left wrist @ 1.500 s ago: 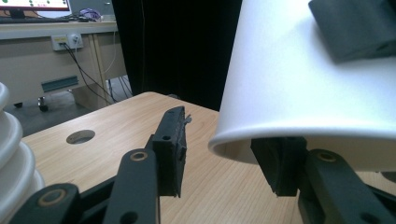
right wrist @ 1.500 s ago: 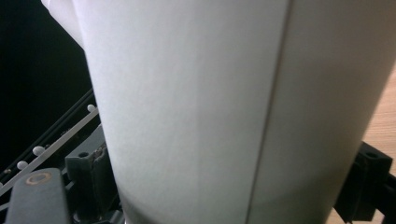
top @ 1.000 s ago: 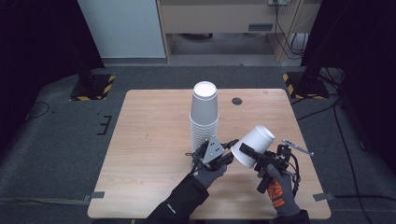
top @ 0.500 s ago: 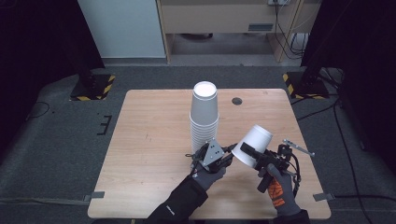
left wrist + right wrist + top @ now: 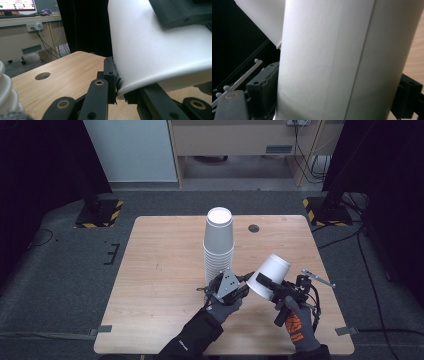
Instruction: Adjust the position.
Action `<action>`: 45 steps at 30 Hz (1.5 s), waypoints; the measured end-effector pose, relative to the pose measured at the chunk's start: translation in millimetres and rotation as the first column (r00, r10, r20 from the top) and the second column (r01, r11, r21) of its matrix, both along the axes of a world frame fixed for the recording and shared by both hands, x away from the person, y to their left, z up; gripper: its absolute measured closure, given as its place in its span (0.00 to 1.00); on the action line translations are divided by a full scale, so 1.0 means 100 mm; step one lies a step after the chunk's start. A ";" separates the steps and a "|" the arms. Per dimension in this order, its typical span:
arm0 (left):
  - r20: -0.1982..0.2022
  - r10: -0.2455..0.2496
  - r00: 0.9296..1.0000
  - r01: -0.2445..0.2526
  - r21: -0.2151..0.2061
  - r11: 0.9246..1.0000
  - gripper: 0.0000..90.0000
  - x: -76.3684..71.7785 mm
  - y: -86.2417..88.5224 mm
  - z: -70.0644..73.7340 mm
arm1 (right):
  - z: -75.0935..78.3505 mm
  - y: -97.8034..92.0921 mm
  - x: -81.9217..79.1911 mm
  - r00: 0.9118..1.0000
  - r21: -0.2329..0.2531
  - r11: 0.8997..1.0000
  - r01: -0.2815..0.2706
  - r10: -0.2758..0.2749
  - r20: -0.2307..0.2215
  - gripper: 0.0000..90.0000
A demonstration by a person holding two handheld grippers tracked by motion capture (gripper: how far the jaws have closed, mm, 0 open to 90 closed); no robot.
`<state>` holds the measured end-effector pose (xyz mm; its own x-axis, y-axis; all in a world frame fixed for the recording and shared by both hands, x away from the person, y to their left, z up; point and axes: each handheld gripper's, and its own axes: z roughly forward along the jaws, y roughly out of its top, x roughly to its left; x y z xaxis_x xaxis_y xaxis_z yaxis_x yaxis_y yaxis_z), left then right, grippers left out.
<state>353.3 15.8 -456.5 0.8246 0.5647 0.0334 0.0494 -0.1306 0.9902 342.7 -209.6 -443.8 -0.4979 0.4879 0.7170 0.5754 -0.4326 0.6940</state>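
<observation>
White paper cup [image 5: 270, 276], plain and unmarked, smooth matte wall with a thin vertical seam visible in the right gripper view [image 5: 362, 57]. Tilted on its side above the table, closed base pointing to the upper right of the high view, open rolled rim down and to the left. Sits right of centre in the lower half of the high view, just right of the stack's foot. Fills the upper right of the left gripper view [image 5: 155, 50], rim curving across the lower middle there. Clamped at rim and wall
</observation>
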 end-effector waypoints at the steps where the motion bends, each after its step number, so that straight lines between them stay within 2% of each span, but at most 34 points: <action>1: -0.003 -0.002 1.000 0.002 0.002 1.000 0.92 0.00 0.00 0.00 | 0.00 0.00 0.00 1.000 -0.007 1.000 0.010 -0.010 0.009 0.12; 6: -0.016 -0.013 1.000 0.013 0.011 1.000 0.93 -0.01 0.02 0.00 | 0.01 -0.01 0.00 0.999 -0.039 0.999 0.030 -0.029 0.032 0.09; 11: -0.024 -0.028 0.999 0.029 0.021 0.999 0.93 -0.05 0.06 0.02 | 0.02 -0.03 0.00 0.997 -0.043 0.998 0.052 -0.049 0.055 0.07; 20: -0.014 -0.033 0.999 0.034 0.033 0.999 0.93 -0.11 0.14 0.06 | 0.02 -0.03 0.02 0.997 -0.026 0.998 0.055 -0.054 0.057 0.02; 26: -0.031 -0.032 0.999 0.033 0.036 0.999 0.94 -0.13 0.19 0.03 | 0.00 -0.01 0.03 0.997 -0.034 0.998 0.050 -0.048 0.052 0.01; 30: -0.036 -0.040 0.999 0.042 0.043 0.998 0.94 -0.16 0.22 0.00 | -0.01 -0.04 0.03 0.994 -0.046 0.994 0.096 -0.093 0.058 0.05; 31: -0.036 -0.042 0.998 0.044 0.047 0.998 0.94 -0.17 0.23 0.01 | -0.02 -0.06 0.03 0.990 -0.062 0.990 0.128 -0.124 0.068 0.05; 32: -0.032 -0.042 0.999 0.044 0.048 0.998 0.94 -0.18 0.25 0.01 | -0.02 -0.09 0.04 0.989 -0.061 0.989 0.137 -0.133 0.065 0.05; 35: -0.031 -0.046 0.998 0.047 0.048 0.998 0.94 -0.18 0.29 0.05 | -0.02 -0.14 0.04 0.985 -0.071 0.984 0.163 -0.157 0.076 0.06; 42: -0.031 -0.047 0.998 0.049 0.052 0.997 0.94 -0.20 0.40 0.12 | -0.04 -0.18 0.05 0.976 -0.134 0.968 0.210 -0.201 0.081 0.08; 45: -0.032 -0.046 0.998 0.048 0.059 0.997 0.95 -0.20 0.44 0.14 | -0.03 -0.19 0.05 0.975 -0.134 0.967 0.216 -0.206 0.085 0.08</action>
<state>332.8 60.0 -442.7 0.8515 0.5229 0.0402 0.0718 -0.1921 0.9787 347.7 -228.6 -447.3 -0.4190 0.6810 0.6006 0.4299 -0.4339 0.7918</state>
